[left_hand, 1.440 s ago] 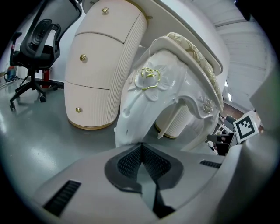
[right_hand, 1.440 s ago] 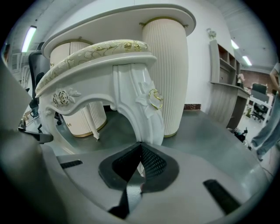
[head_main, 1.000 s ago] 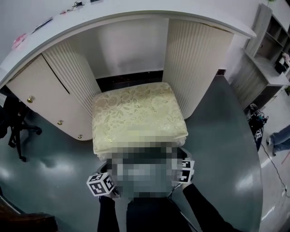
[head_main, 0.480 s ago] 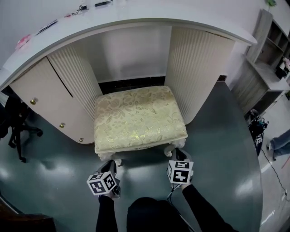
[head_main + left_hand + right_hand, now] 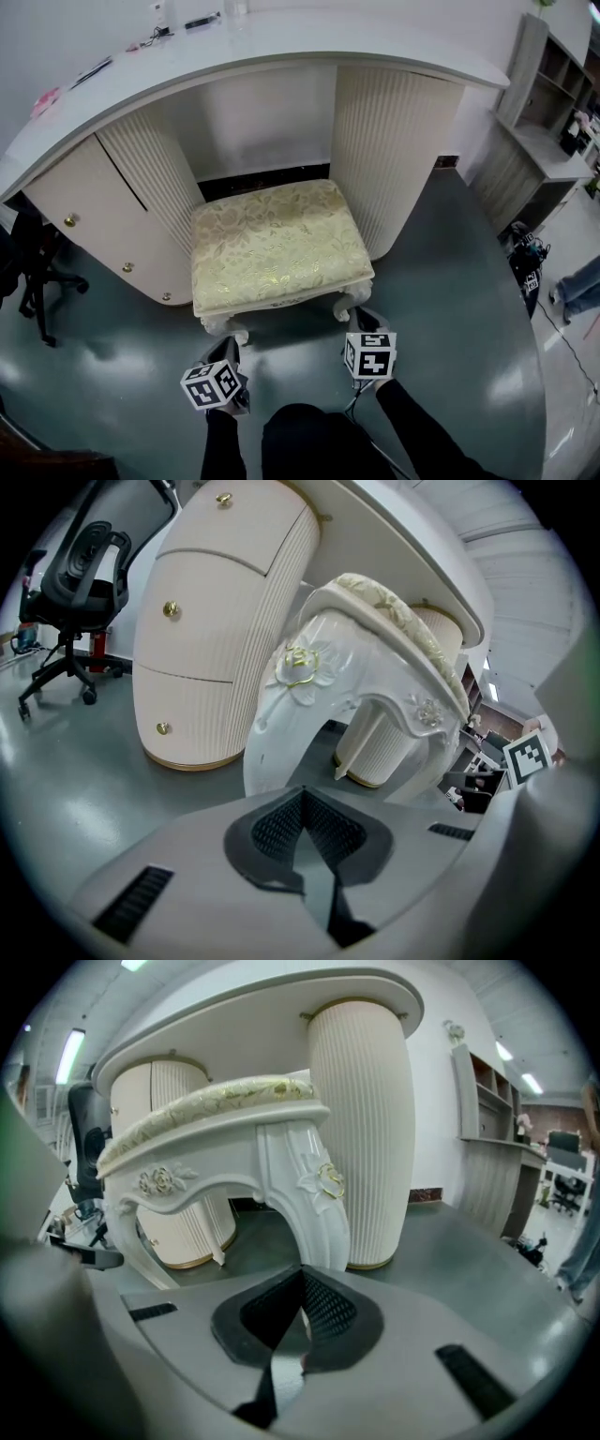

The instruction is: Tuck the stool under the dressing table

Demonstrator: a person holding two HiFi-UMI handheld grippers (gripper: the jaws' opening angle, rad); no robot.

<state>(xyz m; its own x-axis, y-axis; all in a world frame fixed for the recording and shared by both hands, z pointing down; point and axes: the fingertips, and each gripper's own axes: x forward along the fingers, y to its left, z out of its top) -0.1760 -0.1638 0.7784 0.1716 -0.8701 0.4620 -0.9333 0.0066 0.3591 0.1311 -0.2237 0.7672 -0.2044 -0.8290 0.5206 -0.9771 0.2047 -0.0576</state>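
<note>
The stool [image 5: 277, 246] has a cream floral cushion and white carved legs. Its back half sits in the gap under the white dressing table [image 5: 281, 47], and its front sticks out. My left gripper [image 5: 225, 349] is low by the floor, shut and empty, its tip right at the front left leg [image 5: 281, 733]. My right gripper [image 5: 361, 321] is also shut and empty, just in front of the front right leg [image 5: 314, 1213]. I cannot tell whether either tip touches its leg.
Fluted pedestals [image 5: 389, 159] flank the gap on both sides. A cabinet with gold knobs [image 5: 84, 225] and a black office chair [image 5: 33, 272] stand at the left. A shelf unit [image 5: 553, 112], floor clutter [image 5: 525, 258] and a person's leg [image 5: 581, 286] are at the right.
The stool has slid a little further in between the pedestals, and both grippers have followed close behind its front legs.
</note>
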